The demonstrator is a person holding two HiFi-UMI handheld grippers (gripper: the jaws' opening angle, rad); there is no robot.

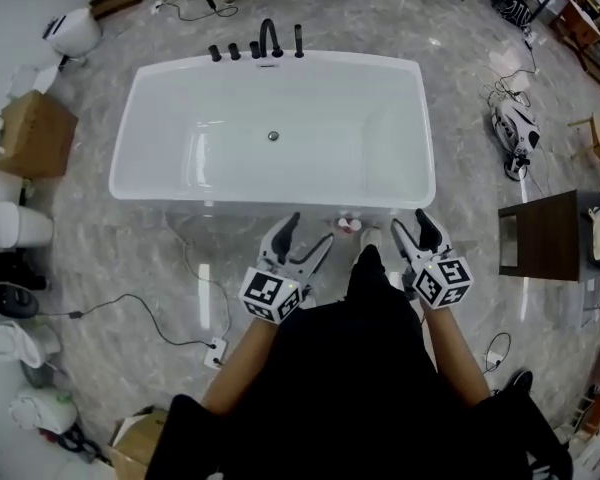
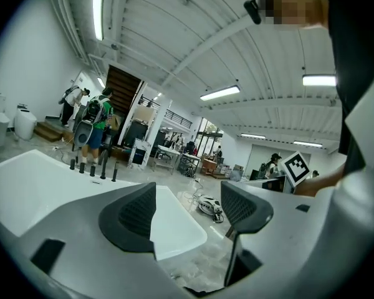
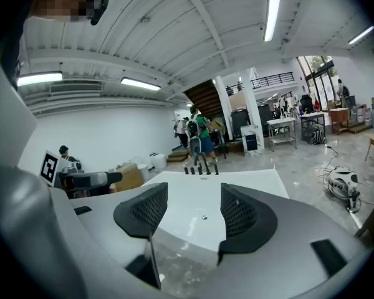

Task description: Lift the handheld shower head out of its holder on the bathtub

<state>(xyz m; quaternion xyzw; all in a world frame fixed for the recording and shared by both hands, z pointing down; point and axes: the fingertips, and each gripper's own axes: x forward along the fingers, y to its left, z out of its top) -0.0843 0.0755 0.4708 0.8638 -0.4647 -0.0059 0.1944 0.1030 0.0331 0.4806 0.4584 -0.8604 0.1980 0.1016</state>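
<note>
Left tool (image 1: 310, 230) hangs over the floor just short of the bathtub's (image 1: 155, 78) near rim. Its jaws are apart w/ nothing between them. The left gripper view confirms this: the gap at the tool (image 2: 188, 209) shows only tub rim and floor beyond.

The shower head (image 1: 299, 40) stands upright in its holder on the far rim, at the right end of the fitting row, just right of the faucet (image 1: 270, 36) and three knobs (image 1: 234, 51). Long axis is vertical, so the lift looks like straight up. It lies across the whole tub from both tools, well apart. By head view the left tool is almost dead opposite it, so prob. nearer.

Right tool (image 1: 410, 222) is also at the near rim, further right, jaws spread and empty.

The views differ. The head view gives the full layout and both tools. In the left gripper view the shower head (image 2: 115, 172) sits small and off to the left. In the right gripper view the shower head (image 3: 216, 169) is almost centred above the tool (image 3: 190, 210), w/ the drain (image 3: 204, 217) in the gap. So the right tool seems better aimed, though offset.
</note>
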